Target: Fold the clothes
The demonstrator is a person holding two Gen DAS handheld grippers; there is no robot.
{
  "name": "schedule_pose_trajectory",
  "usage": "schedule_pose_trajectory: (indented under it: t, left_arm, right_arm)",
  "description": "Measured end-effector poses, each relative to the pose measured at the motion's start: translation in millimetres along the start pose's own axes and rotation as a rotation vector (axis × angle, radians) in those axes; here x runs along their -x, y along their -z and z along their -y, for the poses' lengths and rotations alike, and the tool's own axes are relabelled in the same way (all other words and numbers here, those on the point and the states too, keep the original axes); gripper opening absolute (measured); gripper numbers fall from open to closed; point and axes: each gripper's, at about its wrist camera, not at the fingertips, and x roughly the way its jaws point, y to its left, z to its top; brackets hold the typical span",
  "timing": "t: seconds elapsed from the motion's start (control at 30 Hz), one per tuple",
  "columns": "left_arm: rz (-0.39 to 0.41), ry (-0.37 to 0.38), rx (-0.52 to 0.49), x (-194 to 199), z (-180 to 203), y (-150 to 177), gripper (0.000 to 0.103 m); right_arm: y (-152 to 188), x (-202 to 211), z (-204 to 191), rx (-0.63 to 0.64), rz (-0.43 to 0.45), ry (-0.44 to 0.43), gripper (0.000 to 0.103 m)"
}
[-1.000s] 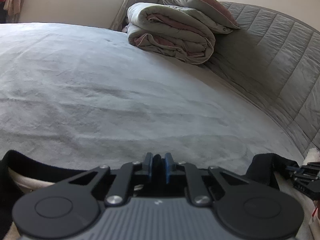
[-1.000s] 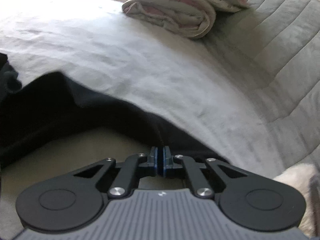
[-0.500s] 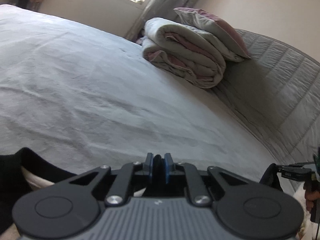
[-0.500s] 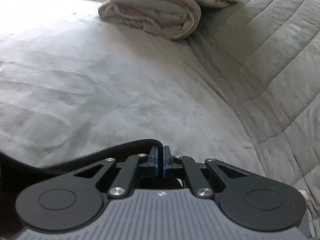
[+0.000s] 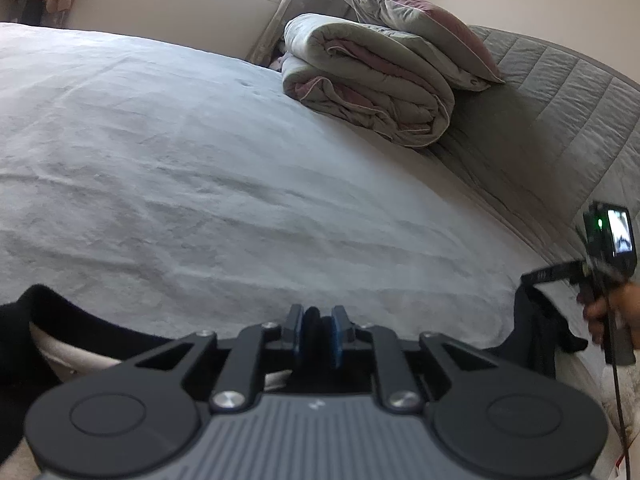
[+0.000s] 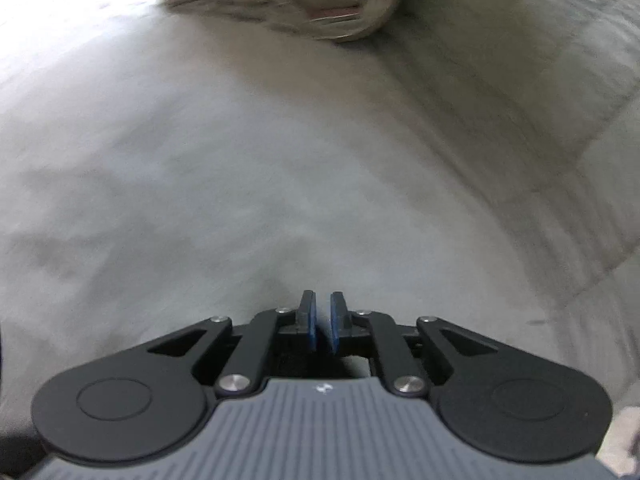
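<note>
A black garment (image 5: 72, 320) with a pale lining hangs between my two grippers above the grey bed (image 5: 200, 160). My left gripper (image 5: 318, 334) is shut on its black edge; dark cloth shows between the blue pads. In the left wrist view my right gripper (image 5: 536, 278) is at the right edge, with black cloth (image 5: 532, 332) hanging under its tip. In the right wrist view my right gripper (image 6: 322, 326) has its jaws a narrow gap apart, and no cloth shows between the pads; the frame is blurred.
A folded grey and pink duvet (image 5: 368, 84) with a pillow (image 5: 420, 28) on top lies at the far side of the bed. A quilted grey headboard (image 5: 560, 120) runs along the right. A window and wall stand behind.
Both grippers have risen and tilted up. The black cloth that lay in front of my right gripper has dropped out of its view, and its jaws have parted slightly.
</note>
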Motion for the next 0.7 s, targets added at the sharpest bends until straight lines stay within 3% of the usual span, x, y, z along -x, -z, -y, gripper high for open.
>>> schedule_pose_trajectory:
  t: [0.07, 0.13, 0.17, 0.3, 0.4, 0.53, 0.6, 0.7]
  left_arm:
    - [-0.001, 0.002, -0.001, 0, 0, 0, 0.015]
    - [-0.001, 0.004, 0.000, 1, -1, 0, 0.015]
    - [-0.001, 0.005, 0.002, 1, -1, 0, 0.015]
    - [0.005, 0.011, 0.003, 3, 0, -1, 0.015]
    - [0.054, 0.052, 0.008, 13, 3, -5, 0.015]
    - [0.122, 0.187, 0.020, 28, 7, -9, 0.015]
    - [0.107, 0.288, 0.022, 28, 9, -8, 0.015]
    - [0.046, 0.414, -0.008, 21, 17, -3, 0.015]
  right_arm:
    - [-5, 3, 11, -0.038, 0.011, 0.023, 0.017]
    - [-5, 12, 23, -0.082, 0.036, 0.015, 0.030]
    - [-3, 17, 29, -0.108, 0.047, 0.010, 0.043]
    - [17, 34, 45, -0.190, 0.056, -0.065, 0.043]
    - [41, 49, 52, -0.214, 0.046, -0.122, 0.043]
    - [53, 68, 51, -0.242, 0.069, -0.196, 0.040]
    - [52, 72, 51, -0.280, 0.075, -0.259, 0.028]
    - [45, 69, 44, -0.341, 0.053, -0.351, 0.027]
